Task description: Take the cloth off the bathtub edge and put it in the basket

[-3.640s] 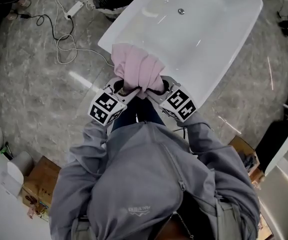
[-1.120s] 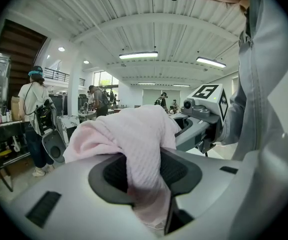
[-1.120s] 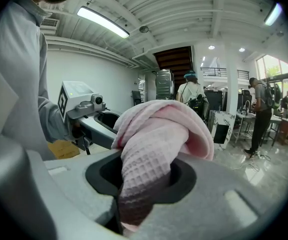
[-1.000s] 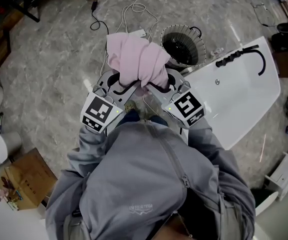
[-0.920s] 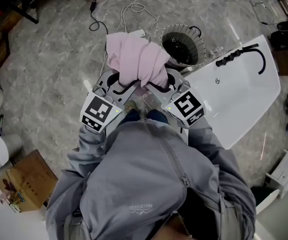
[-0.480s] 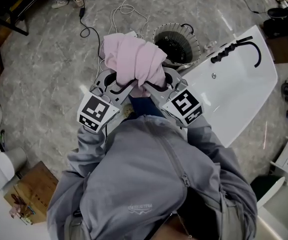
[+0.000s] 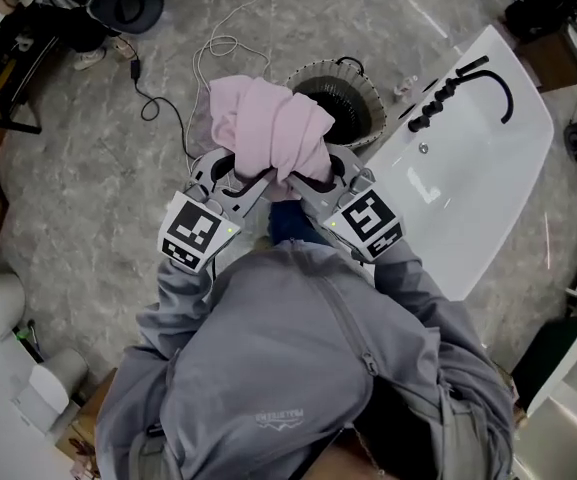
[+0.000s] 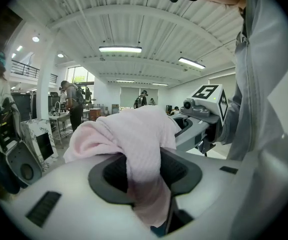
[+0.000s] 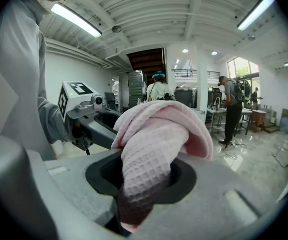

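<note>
Grey marbled floor [image 7: 68,198] was noted, with cables [image 7: 203,53] trailing at upper left. The left gripper [image 7: 238,180] and right gripper [image 7: 316,182] were both clamped on the bunched pink cloth [image 7: 268,128], held up beside the basket [image 7: 340,96]. The white bathtub [image 7: 488,168] was recorded at right.

- Cloth [image 7: 268,128] buries the jaw tips of left gripper [image 7: 246,175] and right gripper [image 7: 316,176] in every view.
- Cloth overlaps the basket [image 7: 372,98] rim; the basket's inside is too dark to read.
- Bathtub [image 7: 478,168] near corner sits behind the person's sleeve [image 7: 413,273].
</note>
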Demonstrator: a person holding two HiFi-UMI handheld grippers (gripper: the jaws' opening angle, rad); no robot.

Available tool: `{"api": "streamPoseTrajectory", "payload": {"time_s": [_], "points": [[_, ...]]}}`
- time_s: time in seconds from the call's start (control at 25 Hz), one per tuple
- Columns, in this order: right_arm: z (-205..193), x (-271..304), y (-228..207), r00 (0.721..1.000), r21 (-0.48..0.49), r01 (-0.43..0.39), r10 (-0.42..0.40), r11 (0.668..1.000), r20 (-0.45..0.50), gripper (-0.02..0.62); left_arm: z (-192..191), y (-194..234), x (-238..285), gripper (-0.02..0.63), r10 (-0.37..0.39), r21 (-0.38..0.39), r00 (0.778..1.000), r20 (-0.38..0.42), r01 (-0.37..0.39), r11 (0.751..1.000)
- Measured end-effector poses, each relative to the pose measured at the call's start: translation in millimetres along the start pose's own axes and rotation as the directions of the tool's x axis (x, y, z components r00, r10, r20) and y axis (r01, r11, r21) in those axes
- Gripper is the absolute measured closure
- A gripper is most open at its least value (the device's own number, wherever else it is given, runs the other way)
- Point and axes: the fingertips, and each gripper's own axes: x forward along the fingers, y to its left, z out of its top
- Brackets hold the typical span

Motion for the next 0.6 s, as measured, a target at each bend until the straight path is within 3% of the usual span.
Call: {"api": "streamPoseTrajectory", "payload": {"time_s": [0.2, 0.6], "points": [[0, -3, -62, 0.994, 0.038, 0.108, -0.108, 0.993, 0.009, 0.462, 20, 22, 58, 0.453, -0.111, 0.055, 0.994, 0.001, 0.111, 0.992], [-8, -33, -163, 0.958, 0.129, 0.286, -0.288, 0.950, 0.000, 0.462, 61, 37, 159, 0.453, -0.292, 0.103, 0.956, -0.016, 0.292, 0.951]]}}
